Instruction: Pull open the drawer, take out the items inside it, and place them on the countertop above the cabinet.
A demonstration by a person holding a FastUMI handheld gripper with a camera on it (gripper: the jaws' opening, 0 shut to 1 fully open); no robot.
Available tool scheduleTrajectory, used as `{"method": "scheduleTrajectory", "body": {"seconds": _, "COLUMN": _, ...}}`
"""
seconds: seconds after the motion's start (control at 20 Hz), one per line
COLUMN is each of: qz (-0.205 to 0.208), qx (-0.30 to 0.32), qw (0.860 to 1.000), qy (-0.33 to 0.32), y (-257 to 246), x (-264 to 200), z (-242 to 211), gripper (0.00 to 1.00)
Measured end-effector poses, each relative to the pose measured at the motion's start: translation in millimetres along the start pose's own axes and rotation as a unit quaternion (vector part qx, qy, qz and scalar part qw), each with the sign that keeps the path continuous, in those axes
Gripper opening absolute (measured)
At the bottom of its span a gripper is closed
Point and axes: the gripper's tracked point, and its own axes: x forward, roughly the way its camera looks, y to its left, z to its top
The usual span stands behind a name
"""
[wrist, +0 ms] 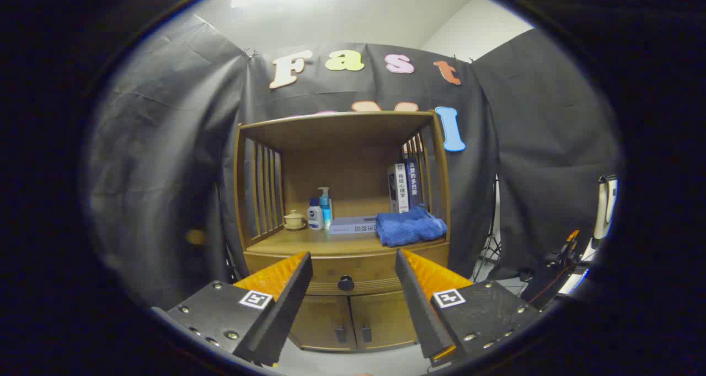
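We look forward along the gripper point(353, 266) from the camera riding on it, its two fingers parted at the bottom of our view. We face the wooden cabinet point(345, 227) head-on from a little way back, roughly level with the drawer knob point(346, 283), which sits between the fingers and beyond them. The countertop point(309, 242) lies just above (the fisheye bends the cabinet's posts), the lower doors point(353, 321) beneath.

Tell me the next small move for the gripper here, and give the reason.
Probably ease the gripper straight forward toward the drawer knob. The drawer looks closed, the fingers are spread open with the knob between them but beyond their tips, and nothing is held, so the gap has to close before any grasp and pull.
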Motion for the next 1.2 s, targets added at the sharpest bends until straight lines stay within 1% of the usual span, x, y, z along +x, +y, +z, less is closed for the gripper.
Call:
{"method": "scheduleTrajectory", "body": {"seconds": 0.8, "qz": -0.01, "qx": 0.002, "qw": 1.0, "qy": 0.01, "y": -2, "x": 9, "z": -13, "gripper": 0.91}}
{"method": "scheduleTrajectory", "body": {"seconds": 0.95, "qz": -0.027, "qx": -0.006, "qw": 1.0, "qy": 0.013, "y": -8, "x": 7, "z": -16, "gripper": 0.91}}
{"method": "scheduleTrajectory", "body": {"seconds": 1.1, "qz": -0.04, "qx": -0.001, "qw": 0.999, "qy": 0.011, "y": -10, "x": 9, "z": -17, "gripper": 0.91}}
{"method": "scheduleTrajectory", "body": {"seconds": 1.2, "qz": -0.066, "qx": -0.006, "qw": 0.998, "qy": 0.004, "y": -18, "x": 10, "z": -17, "gripper": 0.91}}
